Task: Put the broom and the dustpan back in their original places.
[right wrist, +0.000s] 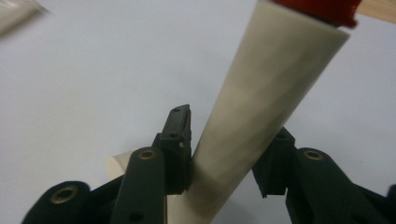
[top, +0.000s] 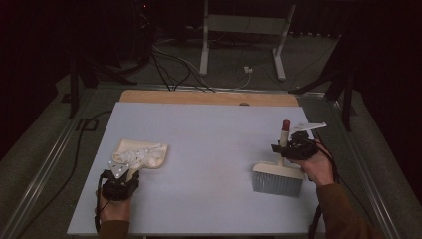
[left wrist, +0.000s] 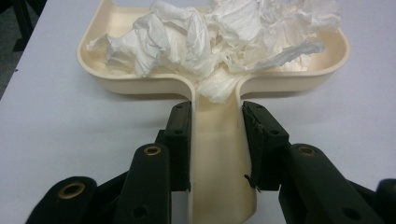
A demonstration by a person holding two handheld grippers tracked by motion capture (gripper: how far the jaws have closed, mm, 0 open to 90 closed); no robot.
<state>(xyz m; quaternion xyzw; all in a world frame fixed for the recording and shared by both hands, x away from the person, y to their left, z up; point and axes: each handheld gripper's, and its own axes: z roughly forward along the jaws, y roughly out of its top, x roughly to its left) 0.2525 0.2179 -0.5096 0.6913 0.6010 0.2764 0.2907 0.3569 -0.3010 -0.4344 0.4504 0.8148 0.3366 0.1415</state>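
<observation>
The table (top: 209, 129), a pale sheet with a wood strip along its far edge, is being used as the work surface; its middle and upper part are being left bare, so wide open room is lying between the two tools. Dark floor, cables and a white stand are being seen beyond the top edge.

The brush (top: 277, 179) is being stood at the lower right of the high view, bristles down on the table, its cream handle (right wrist: 261, 107) with a red cap rising tilted. It is being held that way probably so the bristles are staying flat for a sweep toward the left. The right edge of the table is lying near it.

The dustpan (top: 142, 153) is being kept flat at the lower left, mouth facing the far side and slightly toward the centre, likely so it is staying steady with its load. Crumpled white paper (left wrist: 215, 37) is being carried inside it, some spilling into the handle channel.

The right gripper (top: 294, 147) is being clenched on the brush handle, jaws pressing either side. The left gripper (left wrist: 217, 144) is being closed on the dustpan's handle, jaws flanking it tightly. The near table edge is lying just behind both hands.
</observation>
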